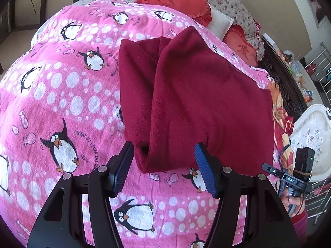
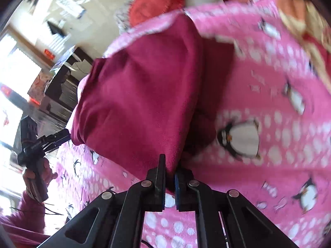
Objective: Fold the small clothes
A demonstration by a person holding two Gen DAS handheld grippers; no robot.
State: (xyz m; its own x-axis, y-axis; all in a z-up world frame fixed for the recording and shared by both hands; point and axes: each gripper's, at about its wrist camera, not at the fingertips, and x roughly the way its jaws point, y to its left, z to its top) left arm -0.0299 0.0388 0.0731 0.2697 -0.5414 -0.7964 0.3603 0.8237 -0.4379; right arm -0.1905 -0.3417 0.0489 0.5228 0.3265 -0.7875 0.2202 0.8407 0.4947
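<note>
The maroon garment point(image 1: 198, 103) lies on the bed's pink blanket point(image 1: 62, 107) running lengthwise away from me, its near hem between my gaping left tongs point(image 1: 163, 169) (right tongs point(image 2: 170, 177) pinch a corner).

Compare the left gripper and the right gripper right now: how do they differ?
The left gripper is open, its blue-padded jaws spread on either side of the dark red fleece garment's near edge; the right gripper is shut on that garment's edge. The left grips nothing; the right holds cloth. Both are black with blue pads, above the pink penguin-print blanket.
</note>
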